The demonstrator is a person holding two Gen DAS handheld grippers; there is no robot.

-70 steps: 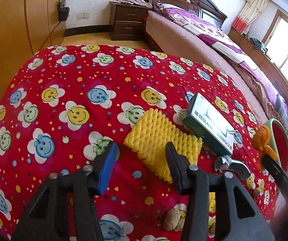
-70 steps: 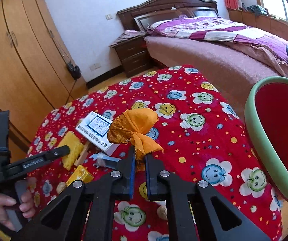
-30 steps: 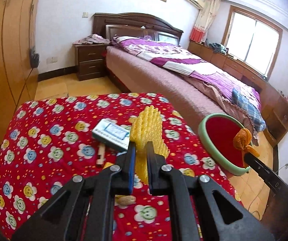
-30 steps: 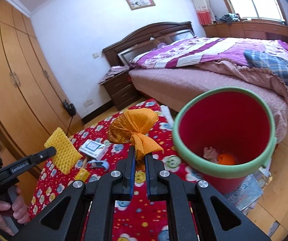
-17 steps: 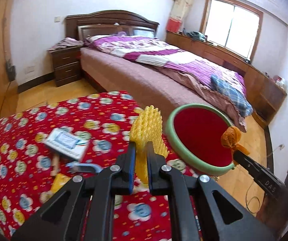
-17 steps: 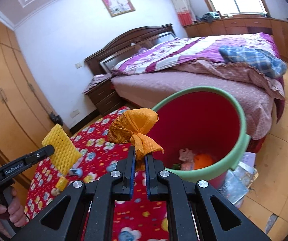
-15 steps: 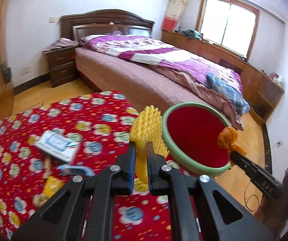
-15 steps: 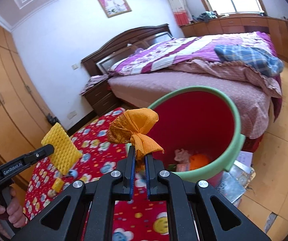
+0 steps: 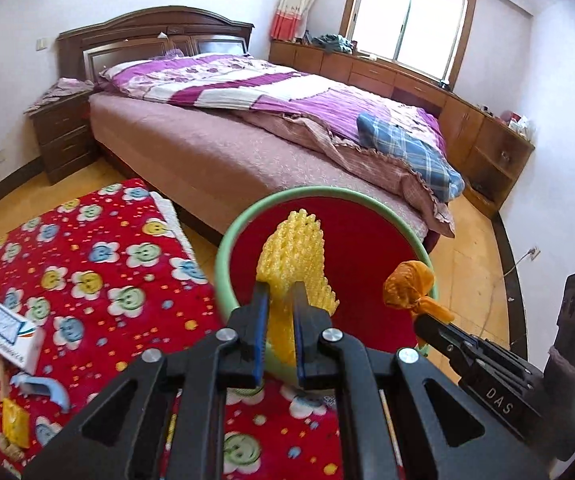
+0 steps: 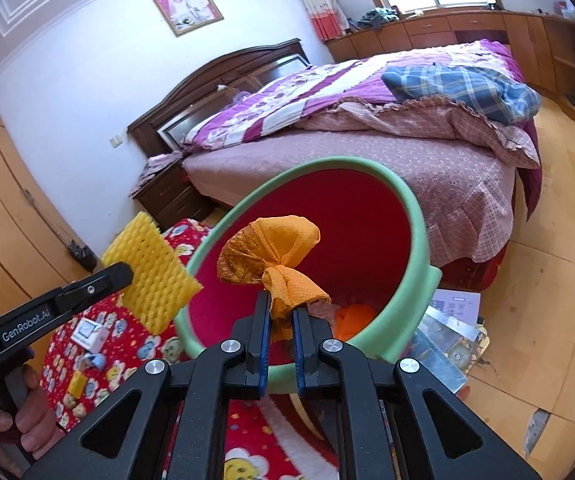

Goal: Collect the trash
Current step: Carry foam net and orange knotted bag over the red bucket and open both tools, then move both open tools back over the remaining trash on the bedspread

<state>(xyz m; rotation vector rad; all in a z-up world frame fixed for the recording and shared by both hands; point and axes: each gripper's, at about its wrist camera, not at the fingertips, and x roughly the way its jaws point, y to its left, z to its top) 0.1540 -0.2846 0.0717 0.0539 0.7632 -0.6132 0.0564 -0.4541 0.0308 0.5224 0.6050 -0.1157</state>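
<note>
A: Report changes against the earlier frames, left to right.

B: The red smiley-print cloth (image 9: 87,280), which filled the left wrist view before, now lies at the left and lower edge. The white box (image 9: 7,330), the blue clip (image 9: 41,390) and the yellow packet (image 9: 15,424) remain on it at far left. The red bin with the green rim (image 9: 223,264), earlier off to the right, is now centred in both views.

A: State of the left gripper?

B: The left gripper (image 9: 279,308) was spread wide over the cloth at the start. Now its jaws stand narrow, clamped on the lower edge of the yellow foam net (image 9: 293,256). It points downward, and the net stands upright over the bin's red interior, near the left rim.

A: And the right gripper?

B: The right gripper (image 10: 279,316) pinches the tail of the knotted orange bag (image 10: 271,252), as in every earlier frame. Its jaws have just been opening slightly, yet the pads (image 10: 264,320) press on the tail. It tilts down toward the bin mouth; the bag hangs above the opening, right of the net.

A: Bin contents?

B: Orange and pale scraps (image 10: 351,318) lie at the bottom. A hand (image 10: 15,416) grips the left tool's handle at the lower left of the right wrist view.
</note>
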